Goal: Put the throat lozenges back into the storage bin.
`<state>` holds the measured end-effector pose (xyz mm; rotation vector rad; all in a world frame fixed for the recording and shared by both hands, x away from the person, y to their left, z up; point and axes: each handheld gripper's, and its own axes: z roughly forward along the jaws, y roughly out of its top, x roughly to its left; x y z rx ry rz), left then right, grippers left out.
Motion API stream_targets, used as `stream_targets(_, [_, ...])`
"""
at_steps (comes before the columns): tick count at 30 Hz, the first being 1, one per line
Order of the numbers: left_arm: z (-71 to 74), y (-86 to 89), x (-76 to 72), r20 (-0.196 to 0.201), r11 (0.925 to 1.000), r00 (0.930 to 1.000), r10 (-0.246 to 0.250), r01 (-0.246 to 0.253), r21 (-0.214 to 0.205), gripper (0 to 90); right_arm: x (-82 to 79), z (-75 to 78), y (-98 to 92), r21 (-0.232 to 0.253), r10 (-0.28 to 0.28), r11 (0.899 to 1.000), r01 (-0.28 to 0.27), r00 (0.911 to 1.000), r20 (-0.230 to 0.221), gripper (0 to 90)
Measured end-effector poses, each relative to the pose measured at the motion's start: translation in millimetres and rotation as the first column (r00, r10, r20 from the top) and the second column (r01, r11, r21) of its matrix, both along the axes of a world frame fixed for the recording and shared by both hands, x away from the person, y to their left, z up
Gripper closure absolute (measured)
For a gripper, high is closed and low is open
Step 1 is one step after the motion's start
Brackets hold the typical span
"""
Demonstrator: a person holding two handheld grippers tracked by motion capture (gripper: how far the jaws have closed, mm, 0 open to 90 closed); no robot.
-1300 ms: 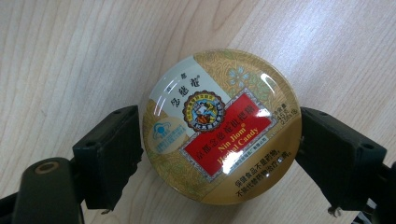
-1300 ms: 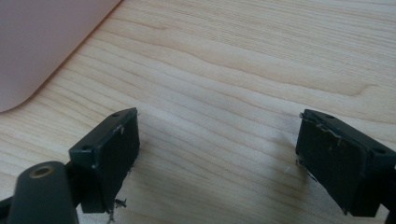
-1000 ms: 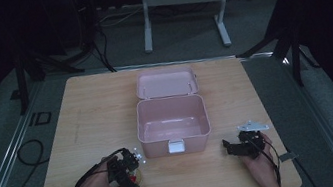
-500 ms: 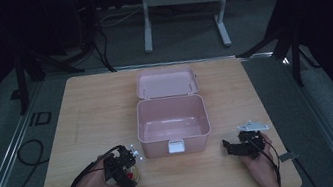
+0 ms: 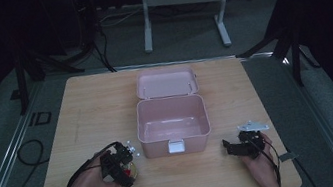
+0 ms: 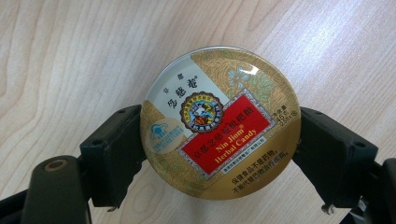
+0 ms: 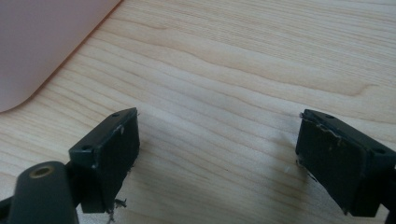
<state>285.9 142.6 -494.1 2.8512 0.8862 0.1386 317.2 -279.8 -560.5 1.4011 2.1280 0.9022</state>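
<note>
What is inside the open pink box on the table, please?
The pink box looks empty in the high view: its bare pink floor shows, the lid folded back behind. The near wall hides a strip of floor. The round candy tin sits outside, between the left tool's jaws.

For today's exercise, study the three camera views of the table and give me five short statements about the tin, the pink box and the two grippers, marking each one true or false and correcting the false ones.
1. The left gripper is closed on a round candy tin. True.
2. The pink box has its lid shut. False: the lid lies open behind it.
3. The right gripper holds a second tin. False: its jaws stand open with bare table between them.
4. The tin sits inside the box. False: it is at the front left of the box, outside it.
5. The inside of the box looks empty in the high view. True.
</note>
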Motion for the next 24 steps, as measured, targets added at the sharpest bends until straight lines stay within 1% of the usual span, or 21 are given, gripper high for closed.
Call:
stream_targets(12, [9.4, 3.8, 1.3, 0.008, 0.9999, 0.9999, 0.012, -0.012, -0.009, 20.0, 0.0, 0.0, 0.0, 0.000, 0.000, 1.000, 0.000, 1.0000, 0.000, 13.4])
stream_targets(24, [20.8, 8.8, 3.8, 0.022, 0.9999, 0.9997, 0.014, -0.014, 0.004, 20.0, 0.0, 0.0, 0.0, 0.000, 0.000, 1.000, 0.000, 1.0000, 0.000, 13.4])
